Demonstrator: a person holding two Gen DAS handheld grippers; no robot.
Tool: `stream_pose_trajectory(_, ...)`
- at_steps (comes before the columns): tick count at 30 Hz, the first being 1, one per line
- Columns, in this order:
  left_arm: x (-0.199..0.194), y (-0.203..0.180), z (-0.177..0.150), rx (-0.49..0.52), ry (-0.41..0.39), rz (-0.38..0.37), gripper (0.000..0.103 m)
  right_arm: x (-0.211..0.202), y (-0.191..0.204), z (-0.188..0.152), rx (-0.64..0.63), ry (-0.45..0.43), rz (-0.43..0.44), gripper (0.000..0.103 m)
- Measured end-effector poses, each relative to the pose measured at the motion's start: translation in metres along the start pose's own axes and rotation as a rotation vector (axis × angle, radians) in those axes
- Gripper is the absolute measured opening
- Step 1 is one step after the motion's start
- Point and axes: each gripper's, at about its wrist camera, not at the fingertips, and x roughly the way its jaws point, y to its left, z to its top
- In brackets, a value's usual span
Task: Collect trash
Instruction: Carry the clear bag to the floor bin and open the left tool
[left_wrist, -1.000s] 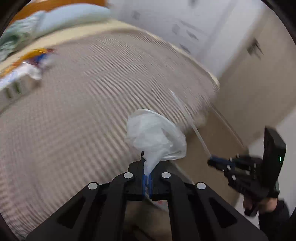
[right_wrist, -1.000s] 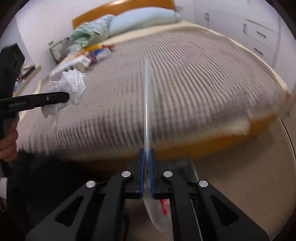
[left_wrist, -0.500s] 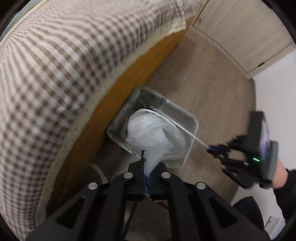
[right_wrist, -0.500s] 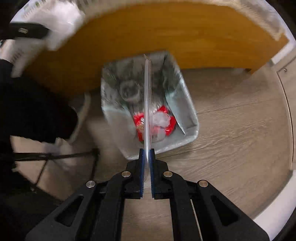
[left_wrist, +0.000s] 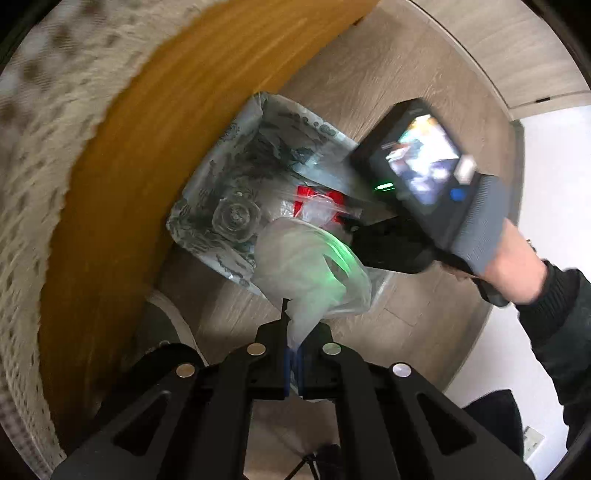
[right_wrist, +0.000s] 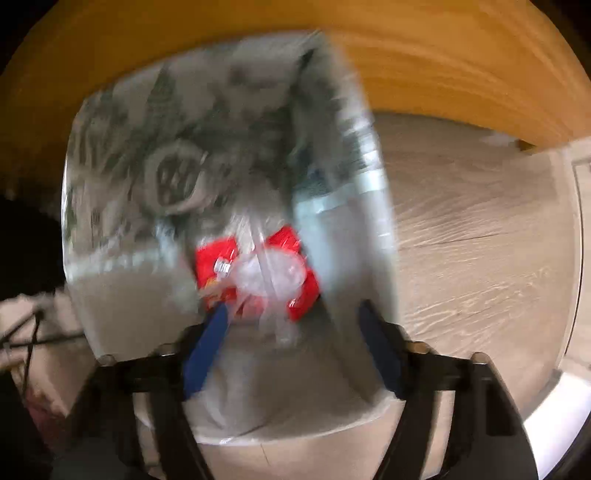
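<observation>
A trash bin (left_wrist: 207, 218) lined with clear plastic stands on the wood floor beside the bed frame; it also shows in the right wrist view (right_wrist: 110, 177). Inside lie a red wrapper (right_wrist: 210, 266) and a clear plastic cup (right_wrist: 273, 273). My left gripper (left_wrist: 293, 363) is shut on a crumpled clear plastic bag (left_wrist: 310, 273), held above the bin's near edge. My right gripper (right_wrist: 291, 347) is open over the bin, its blue pads (right_wrist: 207, 347) spread wide; a clear straw (right_wrist: 264, 258) lies blurred in the bin below it. The right gripper also shows in the left wrist view (left_wrist: 384, 236).
The orange wooden bed frame (left_wrist: 122, 155) with its checked cover (left_wrist: 33, 155) runs along the bin's far side. Wood floor (right_wrist: 472, 240) spreads to the right. A tripod leg and cable (right_wrist: 29, 332) lie at the left.
Both grippers dropped closer to the bin. My right gripper opened and let go of the clear straw, which fell into the bin. The left still holds the plastic bag.
</observation>
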Motion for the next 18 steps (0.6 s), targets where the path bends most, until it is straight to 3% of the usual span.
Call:
stream_pose_trajectory(4, 0.031, -0.006, 0.026, 0.032, 0.04, 0.05, 0.0, -0.033, -0.025, -0.018, 0.135, -0.092, 0.021, 0.071)
stream_pose_trajectory(10, 0.087, -0.034, 0.078, 0.163, -0.002, 0.212, 0.0, -0.075, -0.051, -0.079, 0.404, -0.171, 0.117, 0.071)
stream_pose_trajectory(14, 0.112, -0.023, 0.103, 0.098, -0.013, 0.261, 0.003, -0.086, -0.047, -0.111, 0.486, -0.169, 0.141, 0.071)
stream_pose_trajectory(15, 0.115, -0.021, 0.105, 0.086, -0.019, 0.284, 0.017, -0.086, -0.045, -0.115, 0.498, -0.166, 0.146, 0.071)
stream_pose_trajectory(16, 0.117, -0.019, 0.105, 0.079, -0.022, 0.305, 0.049, -0.086, -0.042, -0.116, 0.503, -0.16, 0.153, 0.071)
stream_pose_trajectory(17, 0.117, -0.018, 0.106, 0.082, -0.022, 0.31, 0.061, -0.085, -0.038, -0.117, 0.505, -0.151, 0.162, 0.071)
stream_pose_trajectory(18, 0.115, -0.019, 0.105, 0.094, -0.036, 0.303, 0.064, -0.08, -0.033, -0.117, 0.497, -0.142, 0.167, 0.071)
